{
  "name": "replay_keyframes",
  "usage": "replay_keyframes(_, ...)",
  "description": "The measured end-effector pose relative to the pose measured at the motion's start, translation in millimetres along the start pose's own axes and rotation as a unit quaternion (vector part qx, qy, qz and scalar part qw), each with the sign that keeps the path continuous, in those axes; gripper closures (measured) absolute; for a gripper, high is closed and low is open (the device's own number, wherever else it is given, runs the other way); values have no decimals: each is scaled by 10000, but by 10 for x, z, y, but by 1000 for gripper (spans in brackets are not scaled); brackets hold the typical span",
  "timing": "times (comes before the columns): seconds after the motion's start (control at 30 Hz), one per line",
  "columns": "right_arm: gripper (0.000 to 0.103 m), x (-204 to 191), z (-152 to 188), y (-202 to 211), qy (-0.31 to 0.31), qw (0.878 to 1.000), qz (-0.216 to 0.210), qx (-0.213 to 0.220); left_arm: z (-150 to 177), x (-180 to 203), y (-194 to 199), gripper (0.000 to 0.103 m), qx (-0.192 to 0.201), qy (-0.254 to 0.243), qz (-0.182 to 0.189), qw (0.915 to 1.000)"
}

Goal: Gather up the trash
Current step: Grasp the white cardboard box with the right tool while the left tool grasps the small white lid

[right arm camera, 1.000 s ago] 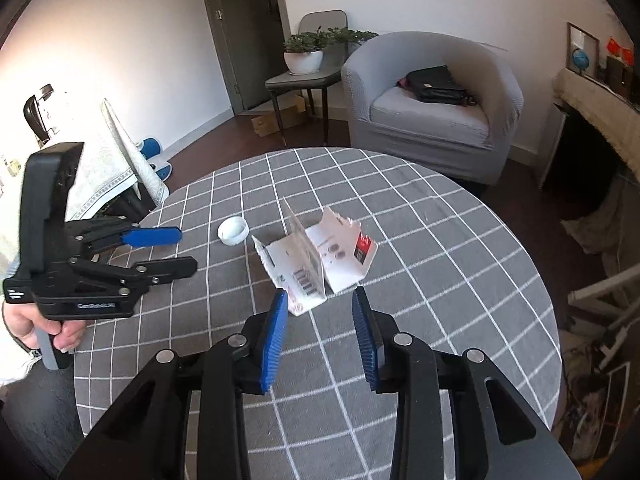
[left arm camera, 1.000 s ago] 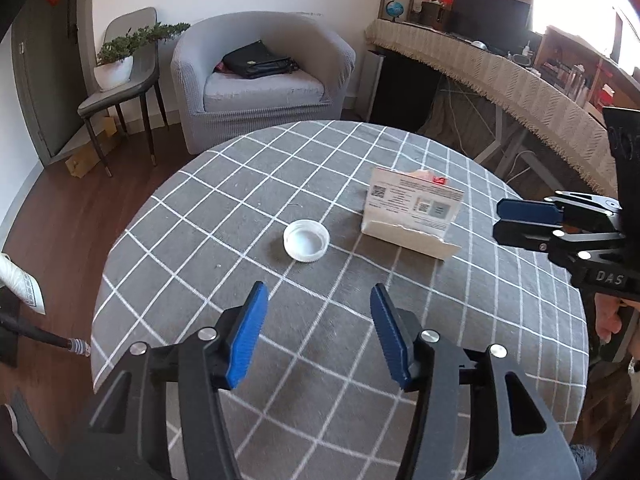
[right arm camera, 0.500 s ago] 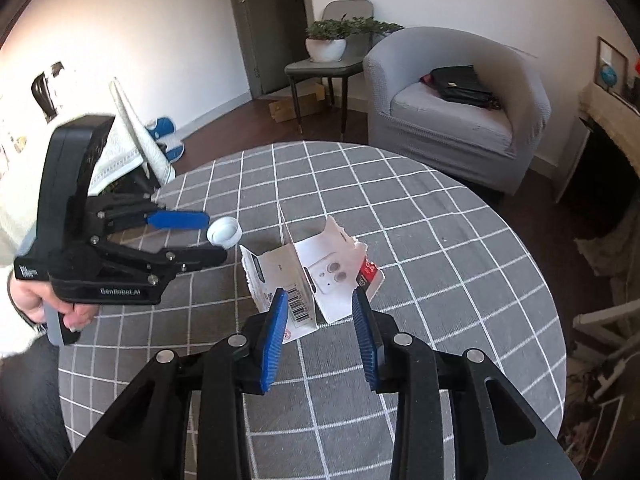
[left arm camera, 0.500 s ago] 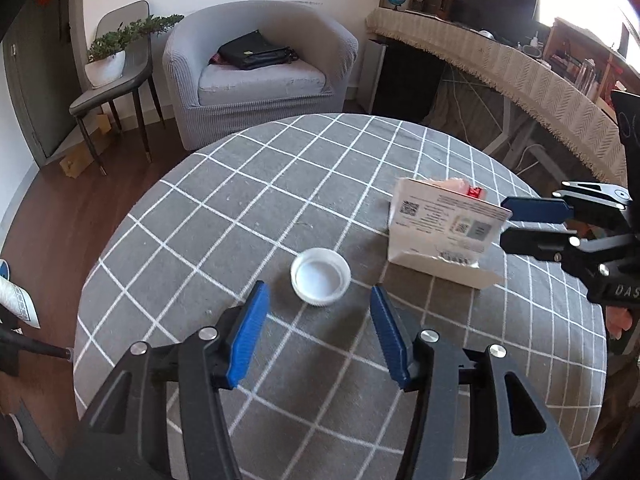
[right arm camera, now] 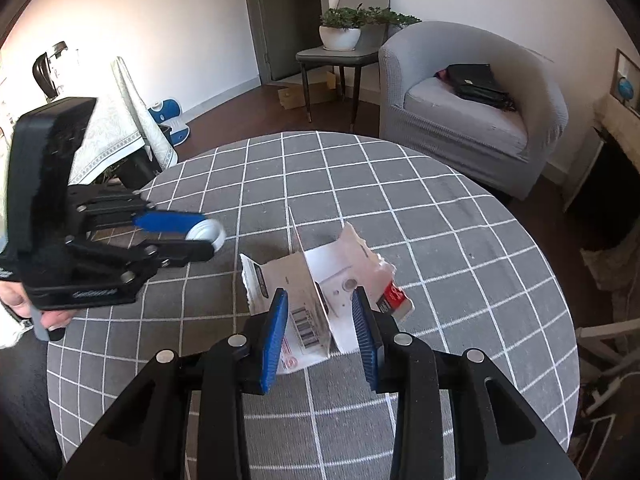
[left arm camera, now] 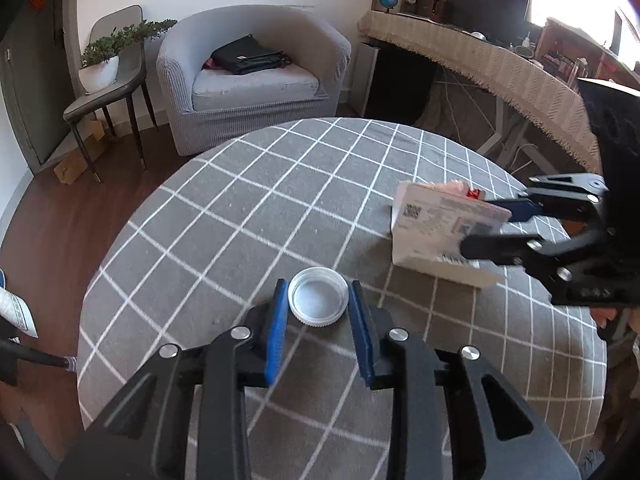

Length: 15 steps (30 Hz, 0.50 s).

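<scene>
The right gripper point(right arm camera: 320, 320) hangs over torn white packaging point(right arm camera: 320, 276) on the checked round table point(right arm camera: 460, 240), its upright flap between the parted fingers. At left, the left gripper point(right arm camera: 200, 230) brackets a white cap point(right arm camera: 208, 234)

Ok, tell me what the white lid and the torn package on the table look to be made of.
White lid: likely plastic, matte-smooth; the sign is its even moulded rim with fine ridging along the outer edge.

Torn package: probably thin printed card, matte; it holds sharp folds, stands up on edge and has ragged torn margins, with barcodes printed on it. Any plastic lining cannot be made out.
</scene>
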State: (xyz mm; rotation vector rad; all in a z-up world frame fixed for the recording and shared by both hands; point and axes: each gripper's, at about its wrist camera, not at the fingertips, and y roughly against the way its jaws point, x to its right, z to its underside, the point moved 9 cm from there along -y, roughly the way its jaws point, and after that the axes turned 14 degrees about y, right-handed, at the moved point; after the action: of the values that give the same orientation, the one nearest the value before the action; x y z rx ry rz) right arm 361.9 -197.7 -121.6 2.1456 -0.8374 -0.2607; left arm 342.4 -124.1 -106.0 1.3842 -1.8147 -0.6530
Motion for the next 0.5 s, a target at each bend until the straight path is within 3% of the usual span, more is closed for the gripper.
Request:
replay_keyframes(0.1,70,-21,-25,-62,-6,10000,-12,-35,118,-27,103,71,-9,19,62,10000)
replay_keyframes(0.37,83,-123,-94,-184,5,9999,-10,-111,338,-156,412,71,-11,197,72,9998)
replay_keyframes(0.5,98,-204,-131,-232,99,9997,7,-201,415,-242,581,71,2,280,79,9996)
